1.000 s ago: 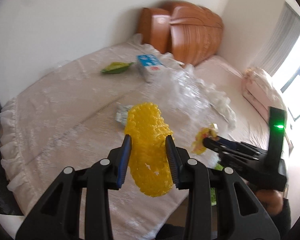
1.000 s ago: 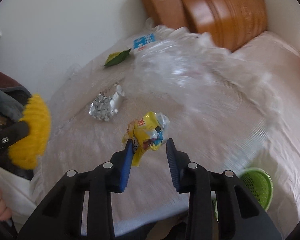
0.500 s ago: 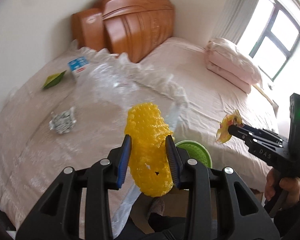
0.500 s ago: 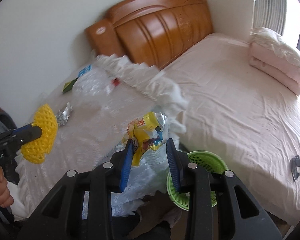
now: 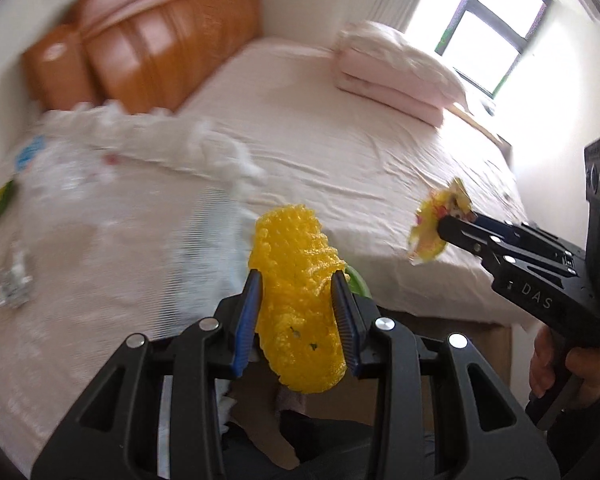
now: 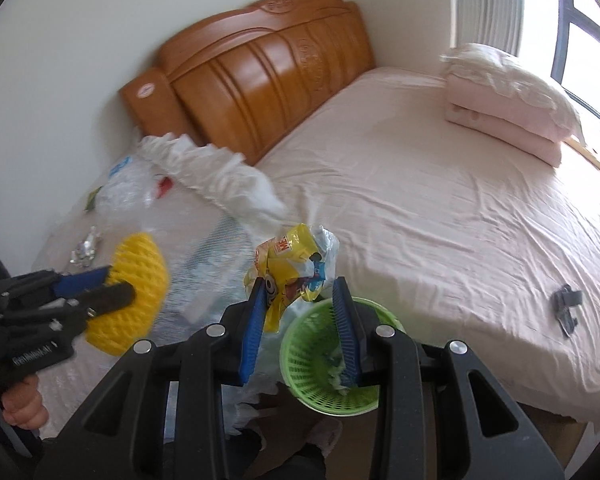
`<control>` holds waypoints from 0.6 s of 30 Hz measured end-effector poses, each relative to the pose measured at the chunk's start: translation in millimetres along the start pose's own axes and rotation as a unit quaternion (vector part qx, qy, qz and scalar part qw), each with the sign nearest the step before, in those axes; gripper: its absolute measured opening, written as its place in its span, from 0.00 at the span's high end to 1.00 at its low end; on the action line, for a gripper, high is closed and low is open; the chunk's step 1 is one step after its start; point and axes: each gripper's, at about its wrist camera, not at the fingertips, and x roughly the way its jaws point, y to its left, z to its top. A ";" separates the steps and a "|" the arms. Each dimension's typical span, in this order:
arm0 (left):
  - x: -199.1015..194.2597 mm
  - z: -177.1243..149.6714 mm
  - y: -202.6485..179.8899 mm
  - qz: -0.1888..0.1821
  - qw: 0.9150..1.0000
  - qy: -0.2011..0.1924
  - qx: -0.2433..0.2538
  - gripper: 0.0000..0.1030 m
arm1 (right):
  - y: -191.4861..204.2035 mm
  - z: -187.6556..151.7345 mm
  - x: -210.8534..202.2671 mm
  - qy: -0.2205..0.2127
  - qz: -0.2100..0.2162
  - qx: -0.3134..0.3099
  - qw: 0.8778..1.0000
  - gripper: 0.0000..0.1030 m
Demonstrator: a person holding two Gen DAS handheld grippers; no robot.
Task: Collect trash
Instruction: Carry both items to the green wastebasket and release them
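My left gripper (image 5: 297, 276) is shut on a yellow foam net sleeve (image 5: 296, 320), which stands upright between the blue pads. Behind the sleeve peeks the rim of a green mesh basket (image 5: 356, 280). My right gripper (image 6: 299, 282) is shut on a crumpled yellow snack wrapper (image 6: 292, 256), held over the near rim of the basket (image 6: 320, 396), which stands on the floor and holds some scraps. Each view shows the other gripper: the right gripper (image 5: 444, 228) with the wrapper (image 5: 440, 216), and the left gripper (image 6: 120, 288) with the sleeve (image 6: 140, 264).
A foil ball (image 6: 85, 250), a green wrapper (image 6: 94, 198), a blue-white carton (image 6: 122, 166) and a clear plastic bag (image 6: 128, 188) lie on the lace-covered table at left. The pink bed (image 6: 420, 200) has a wooden headboard (image 6: 260, 72), a folded quilt (image 6: 508, 108) and a dark clip (image 6: 566, 308).
Both grippers have swung right, away from the littered table and toward the bed; the green basket has come under the right gripper. Both grips hold as before.
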 end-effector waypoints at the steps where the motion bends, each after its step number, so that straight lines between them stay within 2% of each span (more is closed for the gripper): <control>1: 8.8 1.9 -8.3 -0.006 1.000 0.006 0.005 0.66 | -6.4 -1.7 -2.0 -0.001 -0.005 0.002 1.000 0.67; 4: 37.4 6.6 -30.6 -0.019 0.999 0.033 0.016 0.64 | -24.5 -5.6 -6.4 -0.002 -0.015 0.012 1.000 0.67; 6: 53.3 8.2 -43.6 -0.021 0.998 0.048 0.017 0.55 | -37.5 -8.7 -9.5 -0.002 -0.021 0.017 1.000 0.67; 8: 62.4 9.2 -54.0 -0.017 0.998 0.054 0.020 0.39 | -49.0 -11.6 -11.9 -0.001 -0.024 0.022 0.999 0.67; 11: 65.1 9.7 -66.3 -0.005 0.999 0.045 0.029 0.27 | -60.9 -13.8 -13.5 0.000 -0.026 0.028 0.999 0.67; 13: 63.3 8.9 -71.3 0.000 0.999 0.041 0.034 0.21 | -64.6 -14.5 -13.5 0.000 -0.027 0.029 0.999 0.67; 18: 60.3 8.5 -75.7 0.007 0.999 0.040 0.031 0.17 | -69.3 -16.4 -12.5 0.001 -0.025 0.029 0.999 0.67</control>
